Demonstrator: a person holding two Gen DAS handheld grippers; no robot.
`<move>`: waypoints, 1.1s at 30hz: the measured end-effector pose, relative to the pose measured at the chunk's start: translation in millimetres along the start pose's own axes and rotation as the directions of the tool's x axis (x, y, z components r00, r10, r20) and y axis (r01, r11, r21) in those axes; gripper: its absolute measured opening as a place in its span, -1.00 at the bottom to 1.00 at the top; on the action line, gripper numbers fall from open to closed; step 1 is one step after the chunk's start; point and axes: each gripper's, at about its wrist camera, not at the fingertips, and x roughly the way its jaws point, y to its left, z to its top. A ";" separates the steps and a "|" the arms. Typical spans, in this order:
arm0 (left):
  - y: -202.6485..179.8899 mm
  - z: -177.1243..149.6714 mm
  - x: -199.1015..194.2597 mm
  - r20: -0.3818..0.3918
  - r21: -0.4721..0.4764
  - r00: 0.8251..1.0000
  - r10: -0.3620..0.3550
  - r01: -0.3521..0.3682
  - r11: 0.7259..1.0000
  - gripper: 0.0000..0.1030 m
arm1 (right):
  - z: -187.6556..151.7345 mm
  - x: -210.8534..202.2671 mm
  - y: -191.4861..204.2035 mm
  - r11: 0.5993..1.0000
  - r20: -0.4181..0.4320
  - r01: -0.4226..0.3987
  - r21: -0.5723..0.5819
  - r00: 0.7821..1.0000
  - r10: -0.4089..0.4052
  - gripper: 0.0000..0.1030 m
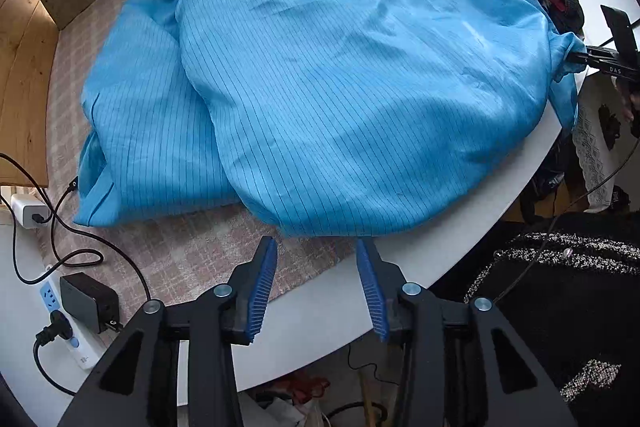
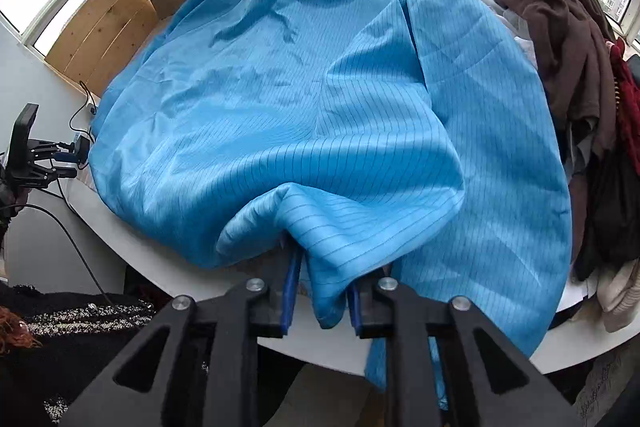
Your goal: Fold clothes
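A light-blue pinstriped garment (image 1: 340, 79) lies spread over the round white table (image 1: 320, 319), with one sleeve folded in at the left. My left gripper (image 1: 317, 241) stands open just short of the near hem, nothing between its blue pads (image 1: 262, 287). In the right wrist view the same garment (image 2: 300, 99) bunches up at the near edge. A loose fold of it hangs between the fingers of my right gripper (image 2: 322, 267), whose jaws stand apart. The fabric hides the right fingertips. The right gripper (image 1: 580, 58) also shows at the garment's far right corner.
A heap of brown, red and dark clothes (image 2: 568, 59) sits at the table's right side. A pink checked mat (image 1: 192, 251) lies under the garment. A power strip (image 1: 68, 327), a black adapter (image 1: 90, 301) and cables lie at the left. A person's black tweed top (image 1: 560, 291) is near.
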 end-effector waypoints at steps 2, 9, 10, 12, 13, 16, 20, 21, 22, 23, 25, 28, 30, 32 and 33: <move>10.9 -5.0 18.4 0.010 -0.040 1.000 0.016 -0.015 0.999 -0.24 | -13.2 21.3 -4.4 0.999 -0.032 -0.018 0.030 0.999 0.019 -0.26; 24.0 7.0 37.2 0.067 -0.133 0.989 -0.132 0.140 0.981 -0.98 | -23.4 57.7 -9.8 0.996 -0.061 -0.076 0.045 0.995 0.079 -0.25; 14.9 7.1 31.7 0.065 -0.091 0.990 -0.124 0.130 0.987 -0.98 | -22.7 57.3 -7.2 0.995 -0.064 -0.092 0.029 0.994 0.094 -0.25; -1.0 4.1 14.9 0.072 -0.015 0.991 -0.116 0.117 0.993 -0.98 | -22.5 54.8 -2.9 0.991 -0.072 -0.132 0.006 0.989 0.132 -0.51; -5.9 2.0 4.6 0.077 -0.003 0.991 -0.110 0.111 0.994 -0.99 | -23.1 52.7 -1.5 0.987 -0.076 -0.158 0.002 0.985 0.158 -0.72; -7.5 8.7 -32.5 0.109 -0.005 0.990 -0.084 0.085 0.996 -0.99 | -16.2 21.4 1.8 0.977 -0.018 -0.212 0.002 0.977 0.212 -0.89; 9.7 60.4 -66.2 0.160 0.005 0.986 -0.046 0.046 0.999 -0.99 | 23.6 -34.9 -9.4 0.977 0.168 -0.213 -0.003 0.963 0.210 -0.89; 15.1 82.7 -64.3 0.155 0.004 0.987 -0.027 0.027 1.000 -0.98 | 39.4 -42.1 -17.6 0.979 0.217 -0.204 0.005 0.956 0.199 -0.89; 21.3 107.4 -59.3 0.148 0.006 0.989 0.002 -0.003 1.000 -0.93 | 56.4 -43.3 -27.6 0.983 0.253 -0.181 0.017 0.952 0.171 -0.89; 27.1 131.4 -53.1 0.152 0.011 0.987 0.053 -0.055 0.998 -0.87 | 75.7 -37.3 -35.1 0.992 0.263 -0.122 0.040 0.959 0.107 -0.89; 44.1 173.3 -34.1 0.145 -0.003 0.977 0.155 -0.156 0.988 -0.77 | 111.4 -17.2 -48.9 0.996 0.235 0.018 0.089 0.971 -0.038 -0.89; 70.9 186.6 -18.8 0.088 -0.113 0.979 0.184 -0.174 0.978 -0.73 | 135.3 18.2 -73.1 0.981 0.096 0.148 0.125 0.982 -0.161 -0.84; 64.9 160.8 -24.9 0.100 -0.084 0.984 0.149 -0.141 0.987 -0.64 | 130.9 24.3 -78.1 0.982 0.085 0.136 0.132 0.985 -0.148 -0.76; 59.0 135.0 -31.1 0.110 -0.054 0.988 0.113 -0.107 0.993 -0.48 | 116.3 22.2 -77.4 0.986 0.105 0.104 0.132 0.987 -0.118 -0.48; 54.7 122.5 -30.0 0.112 -0.051 0.991 0.075 -0.069 0.996 -0.41 | 110.5 19.1 -75.3 0.987 0.116 0.093 0.134 0.987 -0.109 -0.29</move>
